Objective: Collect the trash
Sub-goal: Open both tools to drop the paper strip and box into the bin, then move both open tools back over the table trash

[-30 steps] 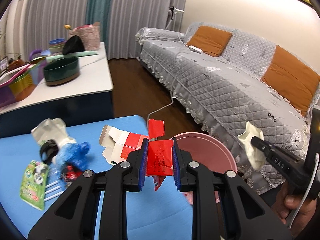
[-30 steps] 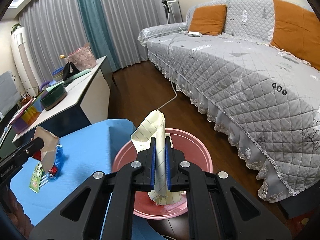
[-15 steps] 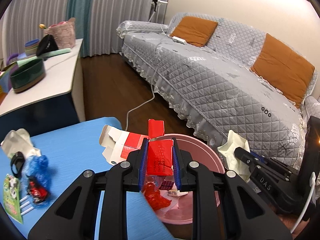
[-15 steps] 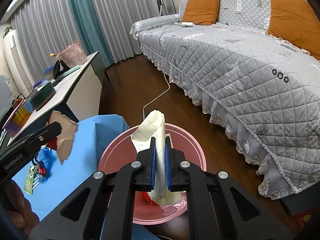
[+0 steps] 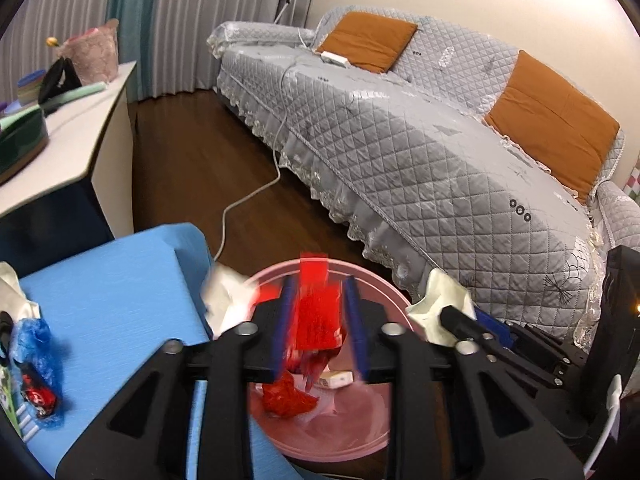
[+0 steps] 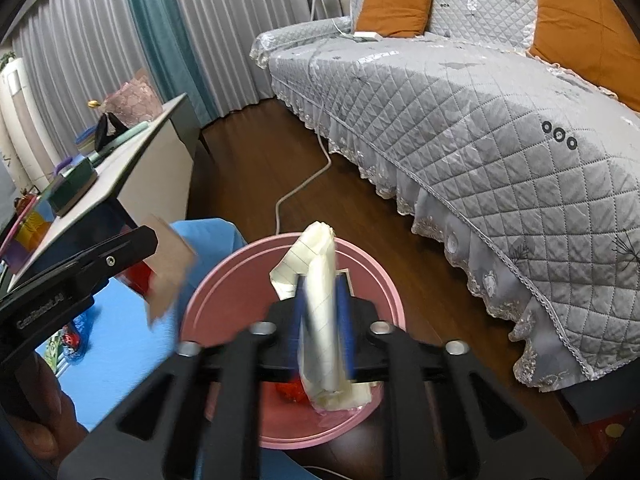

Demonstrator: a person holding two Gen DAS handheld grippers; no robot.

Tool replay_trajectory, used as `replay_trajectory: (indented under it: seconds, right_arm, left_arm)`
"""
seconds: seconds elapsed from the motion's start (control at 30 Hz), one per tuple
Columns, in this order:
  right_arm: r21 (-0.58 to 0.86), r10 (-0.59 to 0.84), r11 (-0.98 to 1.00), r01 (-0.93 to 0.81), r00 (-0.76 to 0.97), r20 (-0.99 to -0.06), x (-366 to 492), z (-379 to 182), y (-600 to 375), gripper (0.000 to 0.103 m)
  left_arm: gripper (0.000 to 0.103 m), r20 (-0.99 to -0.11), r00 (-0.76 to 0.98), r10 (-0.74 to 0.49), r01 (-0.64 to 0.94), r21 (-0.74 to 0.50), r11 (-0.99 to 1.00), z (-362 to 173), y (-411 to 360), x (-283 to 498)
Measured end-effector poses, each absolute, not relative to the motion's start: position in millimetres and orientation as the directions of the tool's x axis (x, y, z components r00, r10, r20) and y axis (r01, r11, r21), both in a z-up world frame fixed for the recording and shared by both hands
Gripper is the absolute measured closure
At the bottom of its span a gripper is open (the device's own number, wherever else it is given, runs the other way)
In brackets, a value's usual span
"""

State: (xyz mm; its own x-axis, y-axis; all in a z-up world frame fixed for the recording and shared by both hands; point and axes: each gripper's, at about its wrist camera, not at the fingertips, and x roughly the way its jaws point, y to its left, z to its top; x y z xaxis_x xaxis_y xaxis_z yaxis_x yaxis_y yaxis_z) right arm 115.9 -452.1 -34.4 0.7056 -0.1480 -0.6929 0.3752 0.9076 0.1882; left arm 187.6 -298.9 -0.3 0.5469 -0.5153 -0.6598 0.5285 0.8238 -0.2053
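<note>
My left gripper (image 5: 319, 312) hangs over the pink bin (image 5: 372, 436) with its jaws parted; the red-and-white carton (image 5: 318, 316) sits blurred between them, seemingly loose. My right gripper (image 6: 323, 320) is also over the pink bin (image 6: 240, 280); its jaws have widened around the crumpled lined paper (image 6: 320, 312), which still stands between the pads. Red wrapper scraps (image 5: 286, 398) lie in the bin. The right gripper also shows at the right of the left wrist view, with the paper (image 5: 440, 300) at its tips.
A blue table (image 5: 112, 292) on the left holds a blue bag (image 5: 36, 344), white wrapper (image 5: 10, 292) and other litter. A grey quilted sofa (image 5: 420, 152) stands right. A white cable (image 5: 248, 196) runs over the wood floor. A white counter (image 5: 60, 128) with dishes stands far left.
Both grippers moved over the pink bin. The left jaws opened and the carton is slipping, blurred. The right jaws have widened around the paper.
</note>
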Motion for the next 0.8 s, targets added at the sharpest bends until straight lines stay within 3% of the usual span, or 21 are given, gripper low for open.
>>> replay_trajectory:
  seconds: [0.03, 0.07, 0.3, 0.63, 0.8]
  right_arm:
    - [0.186, -0.156, 0.905, 0.383, 0.704, -0.693, 115, -34, -453, 0.052]
    - [0.183, -0.162, 0.903, 0.39, 0.702, -0.694, 115, -34, -453, 0.051]
    - [0.185, -0.174, 0.897, 0.4, 0.708, -0.685, 112, -30, -453, 0.05]
    - [0.185, -0.211, 0.908, 0.377, 0.79, -0.575, 101, 0, -432, 0.05]
    - [0.224, -0.16, 0.916, 0.332, 0.816, -0.555, 100, 11, -416, 0.05]
  left_arm:
    - [0.059, -0.656, 0.547, -0.52, 0.524, -0.216, 0.824, 0, -296, 187]
    - [0.059, -0.655, 0.549, -0.52, 0.52, -0.22, 0.826, 0, -295, 187]
    - [0.059, -0.648, 0.575, -0.501, 0.492, -0.215, 0.843, 8, -275, 179]
    - [0.054, -0.6, 0.662, -0.449, 0.435, -0.179, 0.882, 30, -229, 154]
    - [0.053, -0.585, 0.695, -0.419, 0.406, -0.161, 0.899, 39, -198, 137]
